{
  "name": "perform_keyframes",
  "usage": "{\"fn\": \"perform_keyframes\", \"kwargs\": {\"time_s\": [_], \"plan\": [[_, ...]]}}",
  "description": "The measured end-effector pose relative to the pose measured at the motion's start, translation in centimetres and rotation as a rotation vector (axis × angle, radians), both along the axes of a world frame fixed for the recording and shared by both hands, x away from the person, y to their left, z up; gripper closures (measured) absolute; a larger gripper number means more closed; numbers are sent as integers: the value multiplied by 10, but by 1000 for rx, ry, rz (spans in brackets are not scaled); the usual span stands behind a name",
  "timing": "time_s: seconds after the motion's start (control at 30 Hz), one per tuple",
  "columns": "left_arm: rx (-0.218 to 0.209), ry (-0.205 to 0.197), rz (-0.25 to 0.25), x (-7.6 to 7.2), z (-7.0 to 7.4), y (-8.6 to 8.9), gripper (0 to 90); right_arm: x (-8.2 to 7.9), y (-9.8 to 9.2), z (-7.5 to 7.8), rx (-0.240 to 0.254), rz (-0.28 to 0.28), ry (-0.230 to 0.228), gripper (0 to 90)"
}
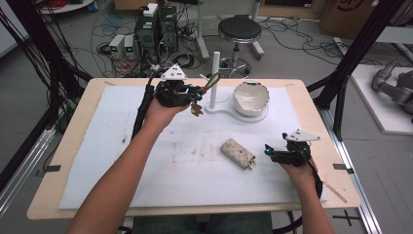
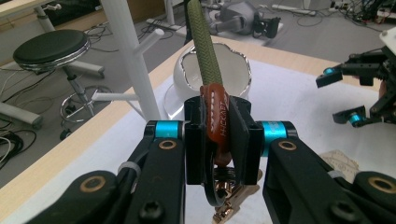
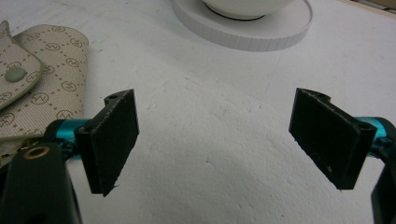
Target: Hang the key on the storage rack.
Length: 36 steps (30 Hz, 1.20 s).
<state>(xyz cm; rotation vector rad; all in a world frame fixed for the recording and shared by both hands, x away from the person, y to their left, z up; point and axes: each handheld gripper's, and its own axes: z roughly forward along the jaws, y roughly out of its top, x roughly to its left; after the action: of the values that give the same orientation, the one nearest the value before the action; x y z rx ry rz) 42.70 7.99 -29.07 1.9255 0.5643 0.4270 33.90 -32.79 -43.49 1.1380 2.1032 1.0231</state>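
Note:
My left gripper (image 1: 196,92) is lifted above the mat's far side, shut on the brown leather tab (image 2: 217,122) of a key ring. An olive rope loop (image 2: 202,44) rises from the tab toward the white peg stand (image 1: 215,78). Brass keys (image 1: 197,108) dangle beneath the jaws. Just behind the loop stands a white bowl (image 1: 251,97) with a jagged rim. At the mat's right side my right gripper (image 1: 269,153) is open and low, nothing between its pads (image 3: 114,140). A beige patterned key pouch (image 1: 237,154) lies just left of it.
The stand and bowl share a white base (image 3: 261,30) at the back centre of the white mat (image 1: 146,165). Beyond the table's far edge are a black stool (image 1: 239,30) and computer boxes (image 1: 155,27) among floor cables. Black frame posts flank the table.

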Motion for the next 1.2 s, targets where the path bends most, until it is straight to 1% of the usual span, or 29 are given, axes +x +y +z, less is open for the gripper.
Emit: {"fn": "perform_keyframes", "kwargs": {"time_s": [0.1,0.43,0.53,0.77,0.9,1.0,1.07,1.13,1.17,1.2], "plan": [[-6,11,5,5,-2,-1,769,0,0,0,1,1,0,162],[-6,17,16,18,-1,-4,769,1,0,-1,-3,5,4,162],[-6,24,20,23,-4,-5,769,0,0,-1,-4,4,6,162],[-25,43,40,32,-12,-3,769,1,0,-2,-7,6,12,162],[-23,52,44,35,-15,-4,768,1,0,-2,-5,5,11,162],[-22,65,54,39,-21,-4,765,1,1,-2,-6,5,14,162],[-22,65,65,40,-24,-4,746,1,1,-3,-7,7,14,162],[-17,62,90,41,-24,-4,645,1,1,-3,-8,9,14,162],[3,60,108,41,-25,-4,582,1,1,-3,-10,10,14,162],[24,61,116,41,-25,-3,544,1,1,-3,-10,10,15,162]]}}
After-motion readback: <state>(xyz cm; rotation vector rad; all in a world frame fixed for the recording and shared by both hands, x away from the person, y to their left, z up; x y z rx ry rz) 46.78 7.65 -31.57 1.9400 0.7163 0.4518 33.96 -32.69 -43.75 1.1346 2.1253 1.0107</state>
